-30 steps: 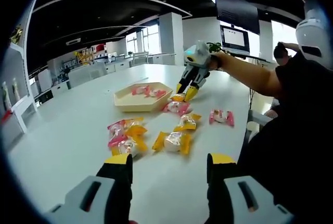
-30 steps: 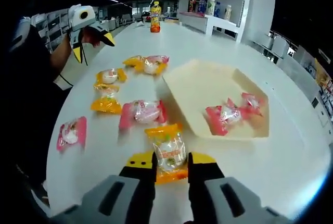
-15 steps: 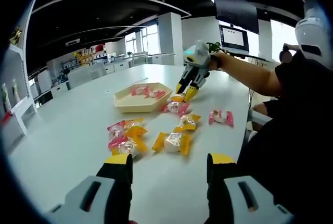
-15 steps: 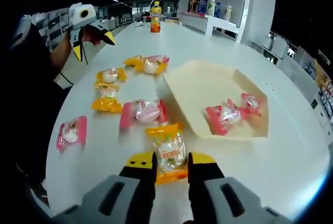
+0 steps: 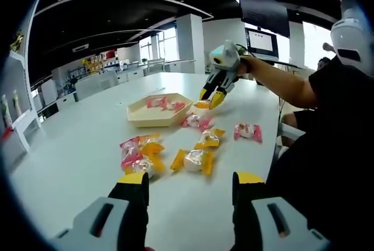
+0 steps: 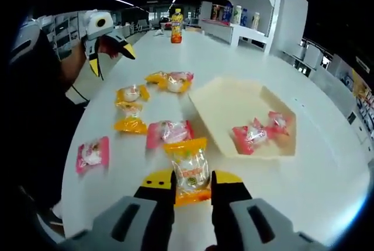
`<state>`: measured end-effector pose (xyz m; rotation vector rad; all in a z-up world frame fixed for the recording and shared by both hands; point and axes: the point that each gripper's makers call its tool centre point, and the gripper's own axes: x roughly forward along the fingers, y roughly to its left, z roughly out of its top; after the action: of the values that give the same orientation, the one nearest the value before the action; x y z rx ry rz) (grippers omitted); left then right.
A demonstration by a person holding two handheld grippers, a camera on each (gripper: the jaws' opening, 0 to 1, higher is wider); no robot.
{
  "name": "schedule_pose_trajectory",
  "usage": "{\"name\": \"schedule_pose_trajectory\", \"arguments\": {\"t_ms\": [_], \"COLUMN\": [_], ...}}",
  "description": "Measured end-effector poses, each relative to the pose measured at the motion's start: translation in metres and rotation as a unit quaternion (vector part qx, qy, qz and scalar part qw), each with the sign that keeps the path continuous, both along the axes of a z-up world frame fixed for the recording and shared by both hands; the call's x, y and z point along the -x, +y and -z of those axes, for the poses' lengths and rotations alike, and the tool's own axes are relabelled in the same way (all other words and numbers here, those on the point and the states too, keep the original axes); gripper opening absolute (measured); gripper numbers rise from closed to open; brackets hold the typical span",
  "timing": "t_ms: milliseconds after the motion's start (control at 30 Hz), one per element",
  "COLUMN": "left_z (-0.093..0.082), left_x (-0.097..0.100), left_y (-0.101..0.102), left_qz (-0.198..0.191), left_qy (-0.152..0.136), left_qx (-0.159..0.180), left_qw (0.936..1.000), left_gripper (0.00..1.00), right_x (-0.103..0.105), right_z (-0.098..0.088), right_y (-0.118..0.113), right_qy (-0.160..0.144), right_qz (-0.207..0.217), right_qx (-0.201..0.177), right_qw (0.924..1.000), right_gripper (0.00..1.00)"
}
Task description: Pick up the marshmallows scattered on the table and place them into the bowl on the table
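Take the cream bowl [image 6: 242, 108] as your anchor: it sits on the white table [image 6: 315, 181], a shallow angular tray with two pink-wrapped marshmallows [image 6: 260, 133] lying in it toward its far-right wall in the right gripper view. Your right gripper [image 6: 191, 182] is clamped on an orange-wrapped marshmallow [image 6: 188, 166], the packet pinched between the yellow-tipped jaws and lifted off the tabletop just short of the bowl's near-left corner. In the left gripper view you can see that same gripper [image 5: 211, 98] hanging above the table just right of the bowl [image 5: 159, 111], orange packet [image 5: 203, 104] in its tips, with your arm [image 5: 274, 82] stretching back to the right. Your left gripper [image 5: 190, 184] is released, jaws spread wide with nothing between them, held low over the table well back from the bowl. The loose sweets lie on the bowl's left side in the right gripper view: a pink packet [image 6: 169, 132] just beside the bowl, an orange and pink pair [image 6: 170, 81] off its far-left corner, two orange ones [image 6: 131, 109] farther left, and a lone pink one [image 6: 92, 154] nearest the table edge. An orange bottle [image 6: 175, 26] stands at the table's far end beyond the bowl, and shelves [image 6: 245, 6] with bottles rise behind it.
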<state>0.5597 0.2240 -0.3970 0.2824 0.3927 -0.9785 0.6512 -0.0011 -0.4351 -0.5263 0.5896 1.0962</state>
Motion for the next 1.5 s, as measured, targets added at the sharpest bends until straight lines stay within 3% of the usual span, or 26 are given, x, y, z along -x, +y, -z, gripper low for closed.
{"name": "schedule_pose_trajectory", "arguments": {"t_ms": [333, 700, 933, 1267, 1500], "left_z": [-0.001, 0.002, 0.004, 0.004, 0.005], "left_x": [0.000, 0.001, 0.001, 0.001, 0.002], "left_y": [0.001, 0.000, 0.000, 0.002, 0.003], "left_qz": [-0.002, -0.001, -0.001, -0.004, -0.005], "left_qy": [-0.002, 0.003, 0.004, 0.005, 0.005], "left_qx": [0.002, 0.002, 0.001, 0.003, 0.005], "left_qw": [1.0000, 1.0000, 1.0000, 1.0000, 1.0000], "left_gripper": [0.57, 0.57, 0.57, 0.57, 0.57], "right_x": [-0.002, -0.022, -0.036, -0.064, -0.070], "right_z": [-0.010, -0.022, -0.031, -0.050, -0.049], "right_y": [-0.001, -0.003, 0.003, 0.016, 0.029], "right_qy": [-0.006, -0.031, -0.063, -0.123, -0.134], "right_qz": [0.015, 0.046, 0.057, 0.089, 0.100], "right_qx": [-0.011, -0.022, -0.034, -0.061, -0.073], "right_qw": [0.9998, 0.9982, 0.9958, 0.9866, 0.9833], "right_gripper": [0.23, 0.23, 0.23, 0.23, 0.23]}}
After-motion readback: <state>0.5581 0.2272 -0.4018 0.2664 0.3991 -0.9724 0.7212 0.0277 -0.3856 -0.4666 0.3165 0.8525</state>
